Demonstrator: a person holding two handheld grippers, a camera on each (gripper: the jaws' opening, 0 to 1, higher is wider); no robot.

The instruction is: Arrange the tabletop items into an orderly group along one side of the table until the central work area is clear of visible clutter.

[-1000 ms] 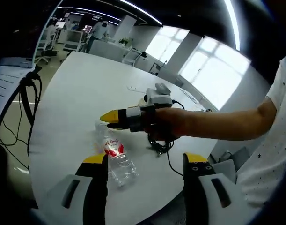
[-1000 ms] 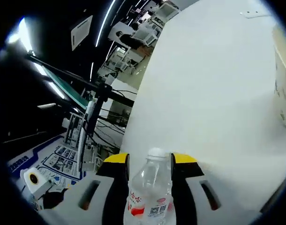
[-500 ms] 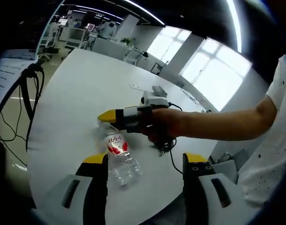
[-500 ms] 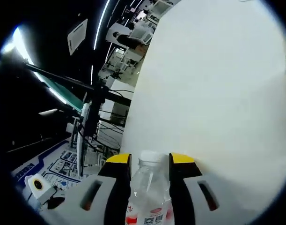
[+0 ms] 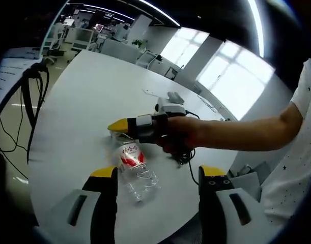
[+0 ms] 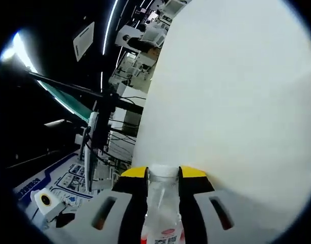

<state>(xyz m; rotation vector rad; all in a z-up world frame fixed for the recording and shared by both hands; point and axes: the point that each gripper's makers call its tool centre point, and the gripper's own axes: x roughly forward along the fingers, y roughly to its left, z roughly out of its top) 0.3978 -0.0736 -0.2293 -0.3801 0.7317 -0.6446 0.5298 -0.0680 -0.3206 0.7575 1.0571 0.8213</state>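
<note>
Left gripper (image 5: 154, 175): jaws well apart at the bottom of the left gripper view, holding nothing, hovering above the near edge of the table (image 5: 89, 96).
Bottle (image 5: 135, 170): clear plastic, red label, lying on its side on the white tabletop, just beyond the left jaw's yellow tip; cap end under the right gripper's tips.
Right gripper (image 5: 114, 128): reaching in from the right in a hand (image 5: 180, 134), yellow tips at the bottle's neck.
Cable (image 5: 183, 160): dark, coiled on the table just beside the hand.
Right gripper view: jaws drawn in tight against the bottle (image 6: 162, 213), white cap between the yellow tips (image 6: 162, 174), clamped.
</note>
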